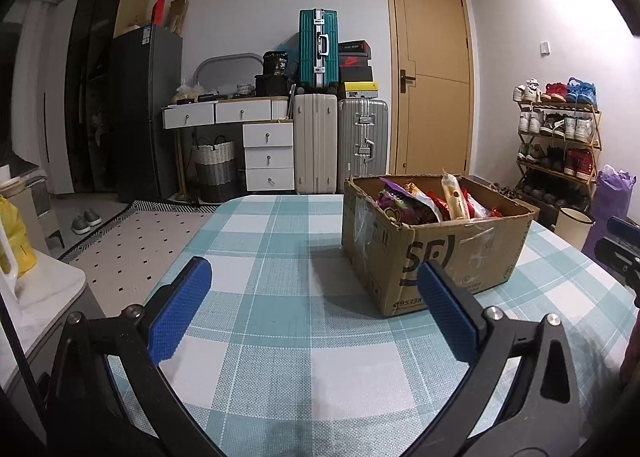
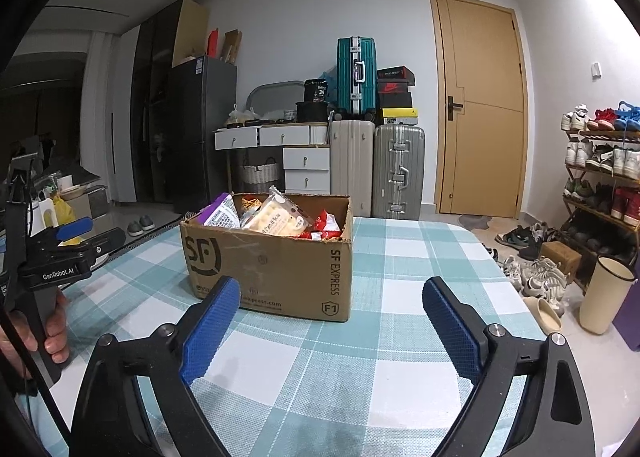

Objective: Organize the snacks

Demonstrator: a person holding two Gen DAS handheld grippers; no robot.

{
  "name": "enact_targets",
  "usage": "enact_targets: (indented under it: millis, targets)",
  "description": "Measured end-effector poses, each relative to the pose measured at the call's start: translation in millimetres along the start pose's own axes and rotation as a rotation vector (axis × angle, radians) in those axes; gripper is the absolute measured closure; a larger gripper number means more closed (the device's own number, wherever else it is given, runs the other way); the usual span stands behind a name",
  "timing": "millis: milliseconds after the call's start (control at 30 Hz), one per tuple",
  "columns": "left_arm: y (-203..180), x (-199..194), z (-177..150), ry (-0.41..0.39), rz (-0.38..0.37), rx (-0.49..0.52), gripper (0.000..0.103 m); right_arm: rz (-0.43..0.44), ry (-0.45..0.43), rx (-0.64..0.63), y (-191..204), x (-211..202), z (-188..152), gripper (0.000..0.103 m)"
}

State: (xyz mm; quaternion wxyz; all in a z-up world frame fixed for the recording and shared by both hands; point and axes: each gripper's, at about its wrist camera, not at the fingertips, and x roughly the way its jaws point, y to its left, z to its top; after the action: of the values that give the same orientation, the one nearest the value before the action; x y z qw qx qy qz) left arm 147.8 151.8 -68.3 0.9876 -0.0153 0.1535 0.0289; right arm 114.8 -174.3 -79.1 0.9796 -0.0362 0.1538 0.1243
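**My jaws are wide open and holding nothing**

My left gripper (image 1: 314, 289) has its jaws spread far apart. Nothing is between my blue pads (image 1: 180, 309). Only the checked tablecloth (image 1: 280, 337) shows in the gap. My right gripper (image 2: 332, 309) is spread wide too, and it holds nothing.

Both of my grippers hang low over the table and point a little bit down.

Just past my jaws sits the cardboard box (image 1: 436, 253). It stands on the tablecloth with its top flaps open. From my left side the box is ahead and to the right. From my right side the box (image 2: 272, 261) is ahead and a bit to the left. My pads are near it but not touching it.

The box is full of snack bags (image 2: 276, 219). I see a purple one, a pale one with round cakes, and red ones.

In my right view, a hand (image 2: 52, 333) holds the handle of my left gripper at the left edge.

Behind the table are suitcases (image 2: 376, 173), a wooden door (image 2: 484, 109) and a shoe rack (image 2: 604, 185).
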Motion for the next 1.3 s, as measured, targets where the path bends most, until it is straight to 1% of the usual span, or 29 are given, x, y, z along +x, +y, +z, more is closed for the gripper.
enact_targets:
  millis: [533,1300]
  targets:
    - [0.1,0.2,-0.8,-0.001,0.0,0.0,0.0,-0.007,-0.005,0.002,0.7,1.0,-2.6,0.001]
    - [-1.2,-0.1,-1.2,-0.003,-0.003,0.0,0.0,-0.007,-0.005,0.002,0.5,0.5,-2.5,0.001]
